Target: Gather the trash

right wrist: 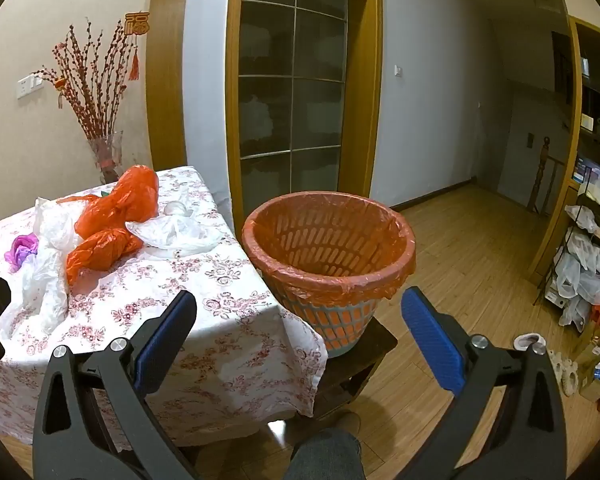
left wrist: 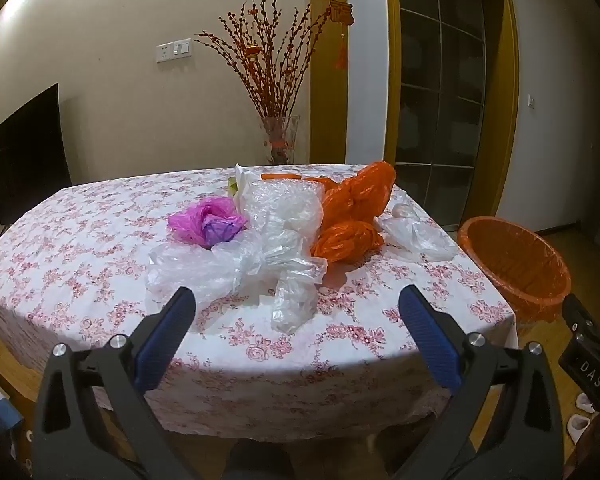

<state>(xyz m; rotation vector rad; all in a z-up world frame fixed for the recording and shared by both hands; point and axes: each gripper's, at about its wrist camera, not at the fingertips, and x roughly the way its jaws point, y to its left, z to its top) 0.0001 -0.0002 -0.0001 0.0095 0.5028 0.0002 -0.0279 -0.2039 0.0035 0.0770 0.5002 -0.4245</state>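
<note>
Crumpled plastic bags lie on a table with a floral cloth [left wrist: 80, 248]: clear bags [left wrist: 260, 256], orange bags [left wrist: 352, 212], a pink and purple bag [left wrist: 208, 224], and a small clear bag [left wrist: 416, 232] at the right edge. My left gripper [left wrist: 298, 300] is open and empty, just short of the clear bags. An orange-lined waste basket [right wrist: 328, 248] stands on a dark stool [right wrist: 364, 356] right of the table; it also shows in the left wrist view [left wrist: 516, 264]. My right gripper [right wrist: 298, 304] is open and empty in front of the basket. The orange bags [right wrist: 116, 216] also show in the right wrist view.
A glass vase of red branches [left wrist: 278, 136] stands behind the table. A dark TV [left wrist: 24, 156] is at the left wall. A glass door [right wrist: 292, 80] is behind the basket. A cluttered shelf [right wrist: 588, 248] with bags stands at the right on the wooden floor [right wrist: 472, 248].
</note>
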